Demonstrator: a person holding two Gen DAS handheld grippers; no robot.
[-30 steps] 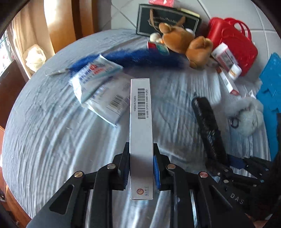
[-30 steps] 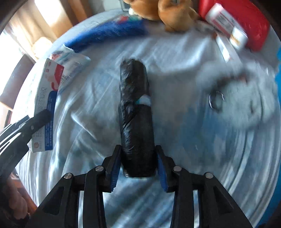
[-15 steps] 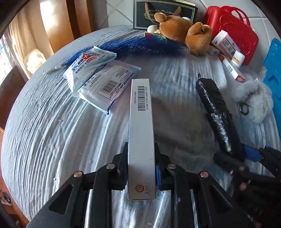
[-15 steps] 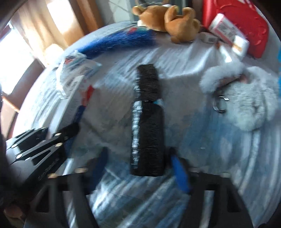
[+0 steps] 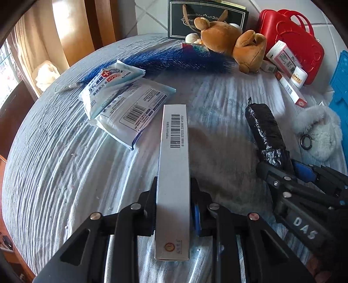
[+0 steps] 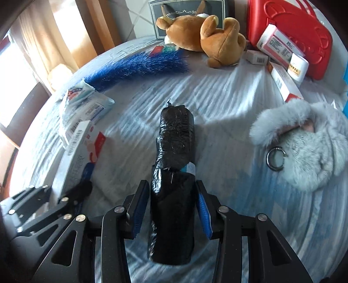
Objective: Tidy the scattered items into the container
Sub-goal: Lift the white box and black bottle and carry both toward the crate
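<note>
My left gripper is shut on a long white box with a barcode, held over the grey bedspread. My right gripper has its jaws spread a little wider than a black plastic roll that lies between them; the pads stand just off its sides. The roll also shows in the left wrist view, and the box in the right wrist view. The red container stands at the far right, with small medicine boxes leaning on it.
Two white wipe packets, a blue feather duster, a brown plush toy and a dark gift bag lie at the far side. A grey furry keyring lies right. A blue tray is at the right edge.
My right gripper's jaws have opened off the black roll, which now rests on the bedspread. The left gripper still holds the white box and has shifted slightly.
</note>
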